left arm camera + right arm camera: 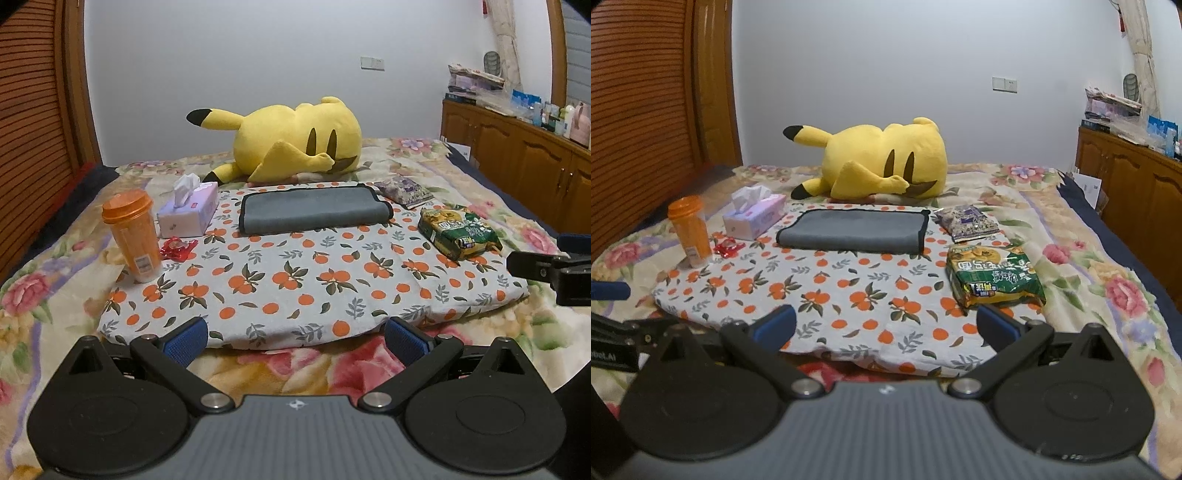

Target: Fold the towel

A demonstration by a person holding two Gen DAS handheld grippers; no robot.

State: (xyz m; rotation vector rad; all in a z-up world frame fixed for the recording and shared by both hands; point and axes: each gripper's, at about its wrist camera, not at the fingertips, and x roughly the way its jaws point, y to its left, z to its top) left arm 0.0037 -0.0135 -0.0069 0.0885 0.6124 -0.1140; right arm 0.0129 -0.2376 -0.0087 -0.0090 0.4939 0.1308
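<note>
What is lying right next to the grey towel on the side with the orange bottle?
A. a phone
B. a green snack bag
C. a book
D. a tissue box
D: the tissue box sits just left of the grey towel, between it and the orange bottle; the green snack bag lies on the opposite side.

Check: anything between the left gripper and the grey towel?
Nothing on it: only bare orange-print cloth lies between the open left gripper and the grey towel, seen in the left wrist view.

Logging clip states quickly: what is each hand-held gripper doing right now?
Left hand-held gripper: open, holding nothing.
Right hand-held gripper: open, holding nothing.
</note>
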